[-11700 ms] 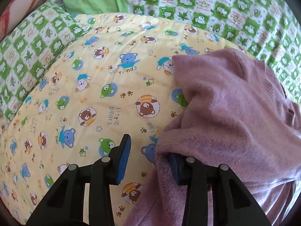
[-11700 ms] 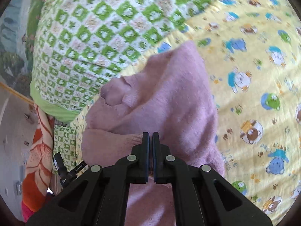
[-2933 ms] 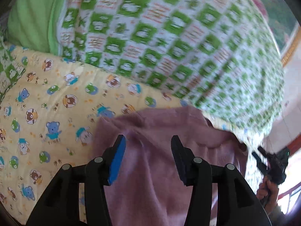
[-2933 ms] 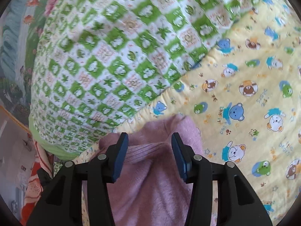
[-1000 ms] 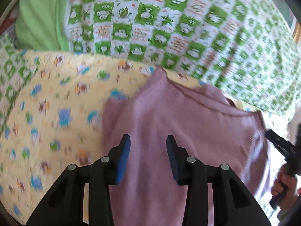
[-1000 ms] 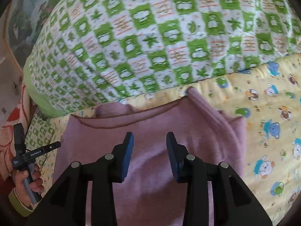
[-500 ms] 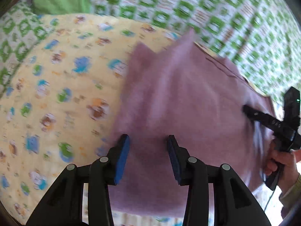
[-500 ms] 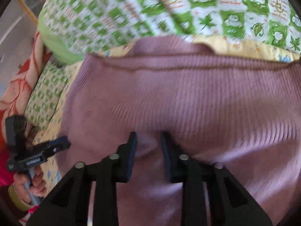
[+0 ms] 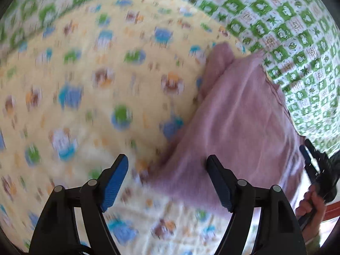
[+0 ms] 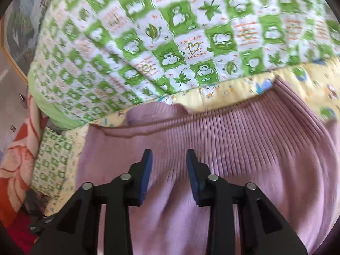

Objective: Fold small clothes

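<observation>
Left gripper: jaws have just been opening and now stand wide; the sweater's near corner lies between them, not pinched.
Right gripper: jaws have just parted a little, over the ribbed knit, holding nothing.
Mauve sweater: lies flat on the yellow bear-print quilt, against the green checked quilt.
Meaning: both grips released; judged, a fold is laid and the next edge awaits.

yellow bear-print sheet | green-checked quilt | possibly a red floral blanket
</observation>
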Action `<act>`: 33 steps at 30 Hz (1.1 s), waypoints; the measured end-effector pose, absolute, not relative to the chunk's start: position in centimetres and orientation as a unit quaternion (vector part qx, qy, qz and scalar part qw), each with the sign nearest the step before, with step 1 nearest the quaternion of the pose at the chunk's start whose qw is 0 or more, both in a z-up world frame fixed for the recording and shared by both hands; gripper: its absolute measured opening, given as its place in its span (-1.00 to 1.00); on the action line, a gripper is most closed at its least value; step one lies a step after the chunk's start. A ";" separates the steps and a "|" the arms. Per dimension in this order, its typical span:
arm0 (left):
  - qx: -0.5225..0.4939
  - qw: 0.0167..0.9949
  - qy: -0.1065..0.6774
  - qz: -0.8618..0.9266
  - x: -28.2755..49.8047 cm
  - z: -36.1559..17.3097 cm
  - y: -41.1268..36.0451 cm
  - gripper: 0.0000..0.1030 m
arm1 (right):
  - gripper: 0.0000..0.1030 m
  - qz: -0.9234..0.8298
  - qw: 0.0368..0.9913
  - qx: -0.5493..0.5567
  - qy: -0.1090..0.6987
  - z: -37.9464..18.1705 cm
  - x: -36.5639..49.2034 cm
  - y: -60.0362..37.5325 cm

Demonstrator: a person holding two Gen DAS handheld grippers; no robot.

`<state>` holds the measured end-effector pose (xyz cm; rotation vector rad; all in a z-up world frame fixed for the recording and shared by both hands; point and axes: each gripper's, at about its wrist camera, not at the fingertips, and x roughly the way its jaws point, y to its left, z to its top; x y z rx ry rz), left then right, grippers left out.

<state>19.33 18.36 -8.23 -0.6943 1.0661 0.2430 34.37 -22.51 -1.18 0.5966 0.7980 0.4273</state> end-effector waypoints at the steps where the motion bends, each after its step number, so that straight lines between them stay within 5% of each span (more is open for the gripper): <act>1: -0.338 0.789 0.501 0.109 18.8 -8.8 18.1 0.51 | -0.27 0.205 0.856 0.287 0.378 -1.0 33.4 -22.7; 20: -0.413 0.769 0.473 0.121 21.4 -9.8 16.9 0.68 | -0.23 0.206 0.809 0.336 0.437 -4.3 19.4 -22.3; 22: -0.406 0.773 0.470 0.129 21.5 -9.6 16.8 0.54 | -0.23 0.209 0.807 0.334 0.440 -4.4 18.7 -22.3; 29: -0.389 0.782 0.469 0.128 21.9 -9.2 16.7 -0.41 | -0.23 0.199 0.810 0.335 0.439 -4.4 17.5 -23.2; 33: -0.353 0.802 0.467 0.122 22.5 -7.5 15.5 -0.66 | -0.22 0.192 0.809 0.343 0.437 -4.5 17.3 -23.9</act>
